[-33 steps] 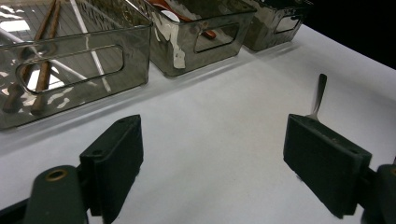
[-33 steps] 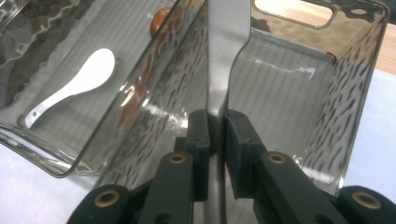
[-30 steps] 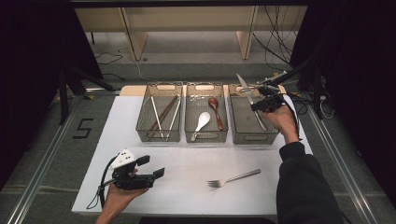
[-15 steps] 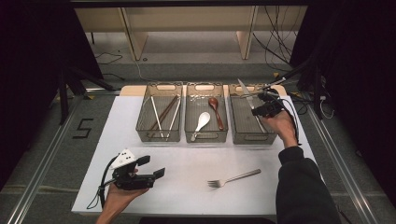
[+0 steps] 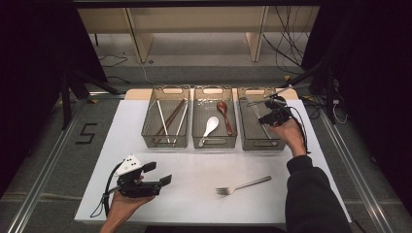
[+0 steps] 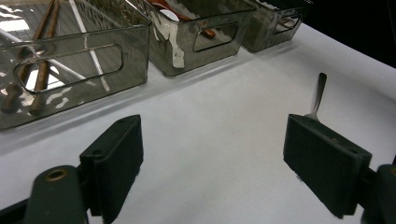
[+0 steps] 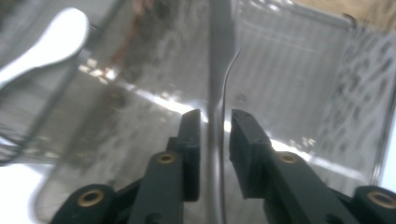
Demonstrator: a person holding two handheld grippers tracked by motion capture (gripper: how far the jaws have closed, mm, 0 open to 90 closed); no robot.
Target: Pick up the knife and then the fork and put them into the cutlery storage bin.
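Observation:
My right gripper [image 5: 270,115] hangs over the right clear bin [image 5: 254,141], pointing down into it. In the right gripper view a silver knife [image 7: 219,56] runs up between the jaws of my right gripper [image 7: 215,125]. The jaws have just been opening, and a thin gap shows on each side of the handle. My left gripper [image 5: 158,173] rests low at the front left of the white mat, jaws wide open with nothing between them [image 6: 212,158]. A silver fork [image 5: 243,186] lies on the mat at the front right, and its handle [image 6: 320,91] rises behind my left gripper's right jaw.
Three clear bins stand in a row at the back of the mat [image 5: 194,199]. The left bin [image 5: 165,141] holds chopsticks [image 5: 170,119]. The middle bin [image 5: 214,143] holds a white spoon [image 5: 211,125] and a brown spoon [image 5: 224,114]. Cables trail at the far right.
My right hand has sunk with the knife into the right bin, and its jaws have parted. The left hand and the fork have stayed put.

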